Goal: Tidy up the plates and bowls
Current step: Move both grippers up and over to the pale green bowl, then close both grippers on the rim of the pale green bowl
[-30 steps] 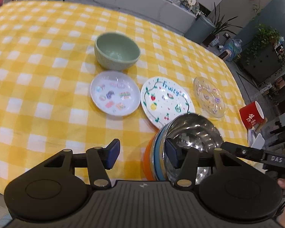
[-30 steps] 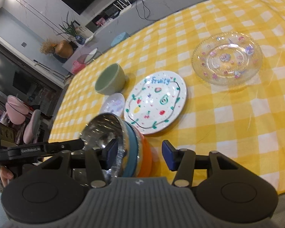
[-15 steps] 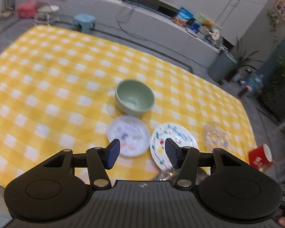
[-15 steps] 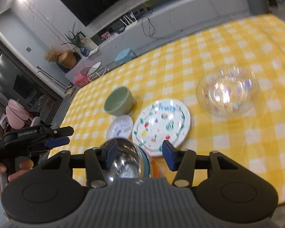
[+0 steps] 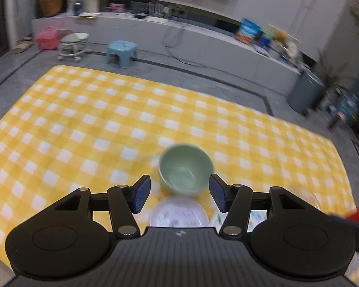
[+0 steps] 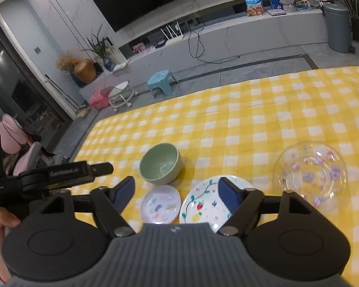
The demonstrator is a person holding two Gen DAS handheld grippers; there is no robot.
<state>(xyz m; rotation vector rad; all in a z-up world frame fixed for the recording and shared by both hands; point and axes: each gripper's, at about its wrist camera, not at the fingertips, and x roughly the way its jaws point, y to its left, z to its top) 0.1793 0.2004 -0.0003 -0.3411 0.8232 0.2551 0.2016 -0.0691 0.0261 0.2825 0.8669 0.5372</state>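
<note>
A pale green bowl (image 5: 186, 170) (image 6: 160, 163) stands upright on the yellow checked tablecloth (image 5: 107, 124). Nearer me lie a small white sticker-pattern plate (image 6: 160, 203) (image 5: 179, 211), a white fruit-pattern plate (image 6: 203, 203) and a clear glass plate (image 6: 310, 172). My left gripper (image 5: 179, 196) is open and empty, held above the table before the green bowl; it also shows in the right wrist view (image 6: 59, 174). My right gripper (image 6: 177, 192) is open and empty above the two white plates. The stack of bowls is out of sight.
A red cup (image 5: 357, 215) sits at the right edge of the left wrist view. Beyond the table are a blue stool (image 6: 161, 82), a grey bin (image 6: 338, 27) and a long low white cabinet (image 6: 227, 38).
Both grippers have risen and tilted up away from the stacked steel, blue and orange bowls, which have dropped out of view. Both stay open.
</note>
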